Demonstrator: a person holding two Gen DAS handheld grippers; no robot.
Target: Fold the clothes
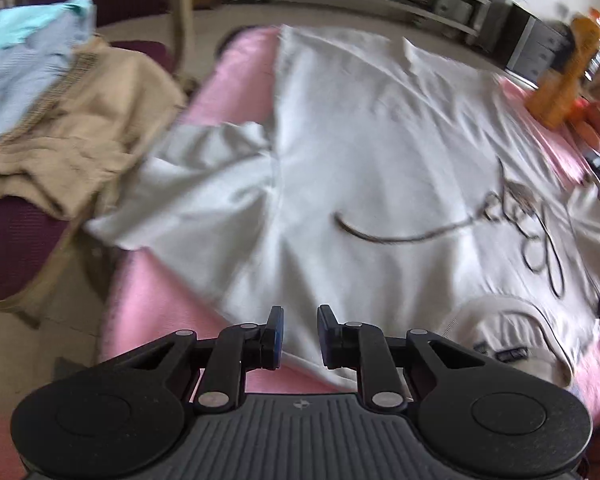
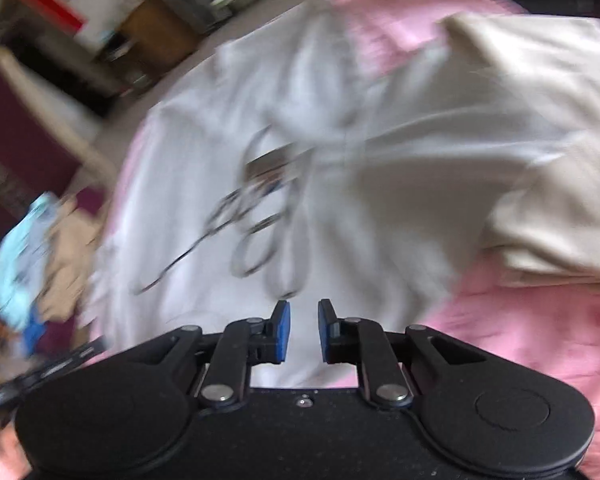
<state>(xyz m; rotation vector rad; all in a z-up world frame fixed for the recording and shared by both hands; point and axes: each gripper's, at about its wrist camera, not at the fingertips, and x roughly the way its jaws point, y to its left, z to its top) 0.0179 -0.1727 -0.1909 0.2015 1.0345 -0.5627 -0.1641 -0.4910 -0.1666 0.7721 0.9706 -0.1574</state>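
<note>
Both grippers hang above a white T-shirt with their blue pads slightly parted and nothing between them: the left gripper over the shoulder edge beside the collar, the right gripper over the chest area just below the print.

Motion blur smears much of the right wrist view, so the looping dark line print cannot be read there. The far sleeve is folded up into a bulky, cream-looking mass whose edges are hard to follow.

The T-shirt lies front up, spread flat, its long axis running from the collar near the camera to the hem at the far table edge; one short sleeve sticks out to the left.

It rests on a pink cloth covering the table. A maroon chair holds a tan garment and pale blue clothing. Orange bottles stand at the far right, blurred.
</note>
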